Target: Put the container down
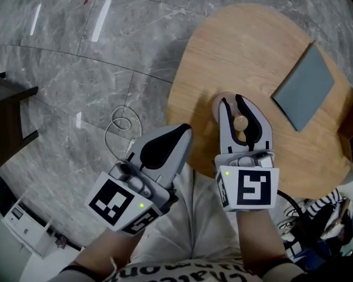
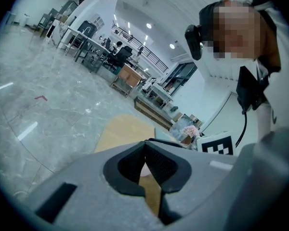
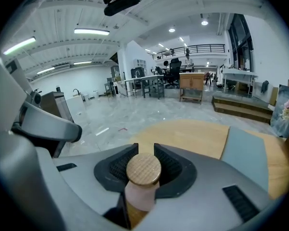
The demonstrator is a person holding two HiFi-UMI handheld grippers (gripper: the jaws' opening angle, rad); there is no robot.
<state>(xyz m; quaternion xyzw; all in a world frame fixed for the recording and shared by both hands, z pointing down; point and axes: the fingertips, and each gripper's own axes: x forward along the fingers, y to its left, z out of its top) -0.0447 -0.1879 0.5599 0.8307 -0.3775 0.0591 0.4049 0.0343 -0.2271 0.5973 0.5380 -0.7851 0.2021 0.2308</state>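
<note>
readable writing is scarce: printed letters on the person's shirt (image 1: 188,272) run along the bottom of the head view, upside down and cut off, too broken to read. the marker cube (image 1: 250,188) on the right gripper carries only a black-and-white square pattern.

the right gripper (image 3: 145,148) is clamped on the container (image 3: 139,191), a small pinkish jar with a round wooden lid (image 3: 143,169), its pads pressing on either side just under the lid. the jar's long axis leans, lid end up and toward the person, base further out. it sits over the near left edge of the round wooden table (image 1: 247,46); whether its base touches the top cannot be told. a grey mat (image 1: 304,86) lies toward the table's right edge, well apart.

the left gripper (image 2: 145,144) is off the table's near edge, over the marble floor (image 1: 76,69), jaws together with nothing held.
</note>
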